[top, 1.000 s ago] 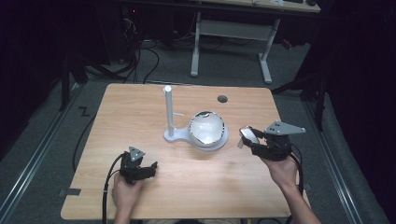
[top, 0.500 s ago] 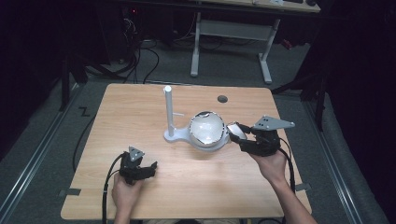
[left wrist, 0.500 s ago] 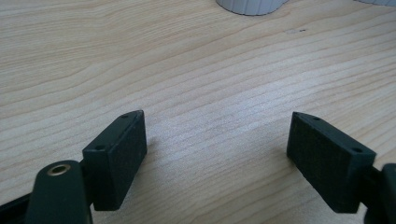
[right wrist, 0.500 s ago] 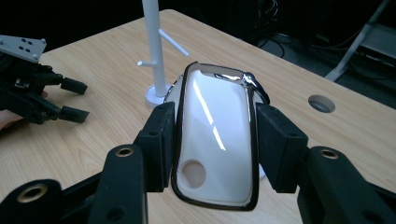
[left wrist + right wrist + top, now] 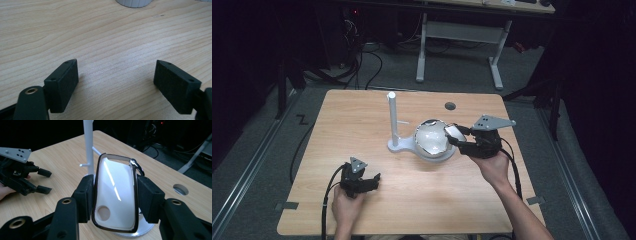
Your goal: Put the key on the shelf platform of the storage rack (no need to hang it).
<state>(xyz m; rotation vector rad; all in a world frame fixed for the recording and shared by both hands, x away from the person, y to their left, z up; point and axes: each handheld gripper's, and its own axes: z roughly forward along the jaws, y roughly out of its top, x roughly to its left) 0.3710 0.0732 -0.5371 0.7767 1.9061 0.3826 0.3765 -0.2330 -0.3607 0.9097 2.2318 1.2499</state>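
Note:
My right gripper [image 5: 115, 195] is shut on a white phone case [image 5: 113, 185] with a dark clear rim, a round hole and a metal ring at one corner. In the high view the right gripper [image 5: 455, 135] holds the case [image 5: 455, 131] just above the right edge of a round white dish [image 5: 430, 142]. A white stand [image 5: 392, 117] with a thin pole and short pegs rises beside that dish. The pole [image 5: 88, 145] stands right behind the case. My left gripper [image 5: 363, 183] rests open on the table at the lower left, with only bare wood between its fingers [image 5: 62, 83].
The wooden table [image 5: 362, 120] has a small round hole [image 5: 450, 106] near its far edge. The left gripper [image 5: 42, 181] lies on it at the left of the right gripper view. Dark floor, cables and a desk frame [image 5: 459, 35] lie beyond the table.
My right gripper has carried the case leftward and slightly up, from the table's right side to the dish beside the stand. The left gripper has stayed put.

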